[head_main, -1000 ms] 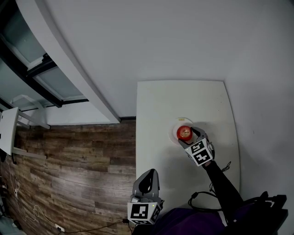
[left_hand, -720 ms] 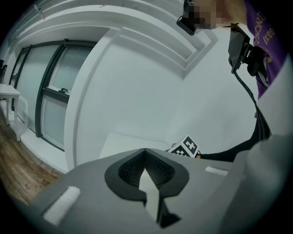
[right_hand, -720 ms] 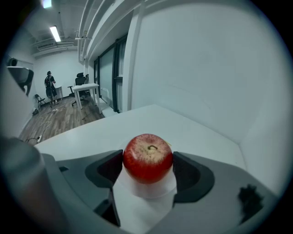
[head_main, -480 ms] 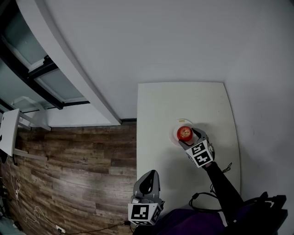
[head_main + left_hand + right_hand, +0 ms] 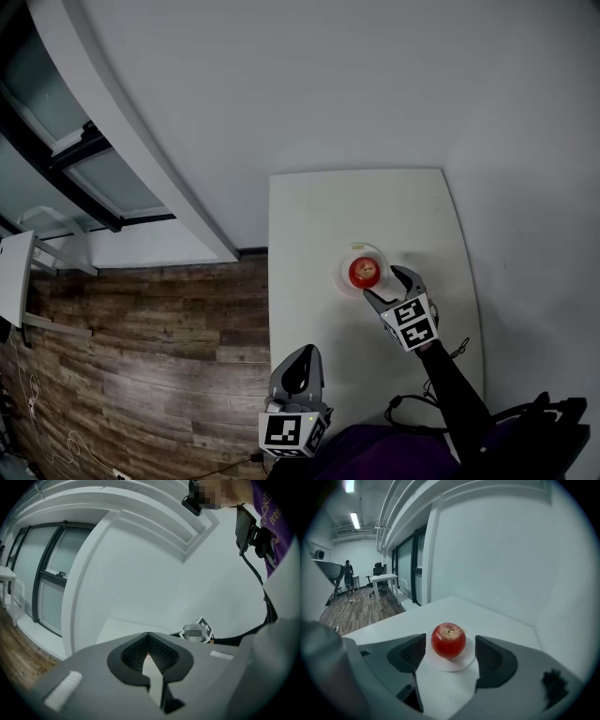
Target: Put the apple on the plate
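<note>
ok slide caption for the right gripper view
Apple on the white plate, right hand-held gripper open, not touching it.

R hand-held gripper (image 5: 388,286) reached fwd, jaws wide apart; L hand-held gripper (image 5: 301,354) close in, jaws together.

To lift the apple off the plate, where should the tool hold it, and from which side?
Grip the apple across its widest middle, on two opposite round flanks. Probably come from the near side, where the open right tool faces it: it sits upright on a flat plate, sides free.
</note>
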`<state>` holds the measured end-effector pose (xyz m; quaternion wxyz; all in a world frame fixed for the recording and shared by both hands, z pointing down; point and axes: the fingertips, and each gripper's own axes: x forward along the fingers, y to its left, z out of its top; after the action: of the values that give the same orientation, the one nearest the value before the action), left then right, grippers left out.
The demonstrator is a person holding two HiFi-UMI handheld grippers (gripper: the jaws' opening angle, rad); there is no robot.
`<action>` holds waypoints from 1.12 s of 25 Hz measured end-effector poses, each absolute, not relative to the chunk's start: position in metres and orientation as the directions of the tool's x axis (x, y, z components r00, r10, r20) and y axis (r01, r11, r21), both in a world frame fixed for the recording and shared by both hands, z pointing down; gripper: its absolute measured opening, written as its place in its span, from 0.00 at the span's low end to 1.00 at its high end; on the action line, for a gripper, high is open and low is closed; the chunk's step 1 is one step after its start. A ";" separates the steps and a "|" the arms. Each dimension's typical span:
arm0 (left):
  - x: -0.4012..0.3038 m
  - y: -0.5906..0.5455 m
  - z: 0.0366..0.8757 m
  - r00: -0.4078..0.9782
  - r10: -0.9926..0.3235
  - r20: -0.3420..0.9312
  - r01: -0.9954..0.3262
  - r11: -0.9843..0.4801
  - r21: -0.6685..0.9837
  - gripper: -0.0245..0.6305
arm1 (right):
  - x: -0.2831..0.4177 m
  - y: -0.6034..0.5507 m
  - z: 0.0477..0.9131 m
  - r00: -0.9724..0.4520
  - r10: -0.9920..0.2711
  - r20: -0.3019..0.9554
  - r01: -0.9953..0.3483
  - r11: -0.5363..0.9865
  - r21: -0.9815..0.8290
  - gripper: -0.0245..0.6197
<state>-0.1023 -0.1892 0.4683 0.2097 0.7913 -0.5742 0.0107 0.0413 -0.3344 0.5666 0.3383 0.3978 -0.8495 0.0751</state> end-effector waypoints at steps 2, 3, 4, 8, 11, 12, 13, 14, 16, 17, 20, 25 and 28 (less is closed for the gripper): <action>-0.099 -0.190 0.465 0.346 -0.904 0.252 -0.911 -0.260 0.319 0.05 | 0.044 -0.328 0.555 -0.461 -0.642 0.612 -0.737 0.661 0.138 0.56; -0.097 -0.190 0.463 0.348 -0.903 0.251 -0.910 -0.262 0.320 0.05 | 0.046 -0.325 0.548 -0.464 -0.657 0.595 -0.746 0.652 0.138 0.56; -0.095 -0.190 0.461 0.352 -0.903 0.245 -0.909 -0.266 0.322 0.05 | 0.047 -0.321 0.540 -0.468 -0.671 0.576 -0.755 0.642 0.135 0.55; -0.089 -0.186 0.457 0.374 -0.902 0.218 -0.902 -0.299 0.311 0.05 | 0.047 -0.296 0.513 -0.501 -0.697 0.513 -0.773 0.627 0.097 0.55; -0.083 -0.183 0.453 0.384 -0.900 0.205 -0.900 -0.315 0.302 0.05 | 0.050 -0.278 0.495 -0.516 -0.719 0.465 -0.779 0.620 0.093 0.54; -0.081 -0.183 0.451 0.387 -0.900 0.203 -0.899 -0.319 0.299 0.05 | 0.053 -0.273 0.489 -0.512 -0.732 0.450 -0.787 0.609 0.095 0.52; -0.080 -0.182 0.448 0.391 -0.899 0.199 -0.898 -0.325 0.296 0.05 | 0.056 -0.268 0.483 -0.503 -0.747 0.435 -0.798 0.595 0.099 0.44; -0.078 -0.181 0.445 0.395 -0.898 0.194 -0.897 -0.331 0.293 0.05 | 0.061 -0.263 0.477 -0.490 -0.763 0.422 -0.809 0.578 0.105 0.33; -0.074 -0.179 0.439 0.404 -0.896 0.183 -0.894 -0.345 0.286 0.05 | 0.069 -0.253 0.472 -0.472 -0.782 0.407 -0.823 0.557 0.116 0.13; -0.072 -0.178 0.437 0.408 -0.896 0.177 -0.893 -0.351 0.282 0.05 | 0.072 -0.249 0.472 -0.467 -0.785 0.407 -0.825 0.552 0.118 0.11; -0.067 -0.173 0.434 0.413 -0.894 0.173 -0.892 -0.360 0.271 0.05 | 0.080 -0.238 0.472 -0.460 -0.790 0.406 -0.837 0.538 0.098 0.06; -0.060 -0.167 0.428 0.421 -0.893 0.161 -0.889 -0.371 0.267 0.05 | 0.088 -0.228 0.472 -0.452 -0.795 0.406 -0.847 0.525 0.085 0.05; -0.058 -0.163 0.429 0.421 -0.892 0.162 -0.890 -0.373 0.262 0.05 | 0.090 -0.225 0.471 -0.452 -0.797 0.400 -0.848 0.524 0.085 0.05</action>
<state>-0.0580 -0.1632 0.4286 0.1559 0.8284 -0.5380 -0.0033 0.0902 -0.2250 0.4710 0.1991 0.4839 -0.8498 0.0636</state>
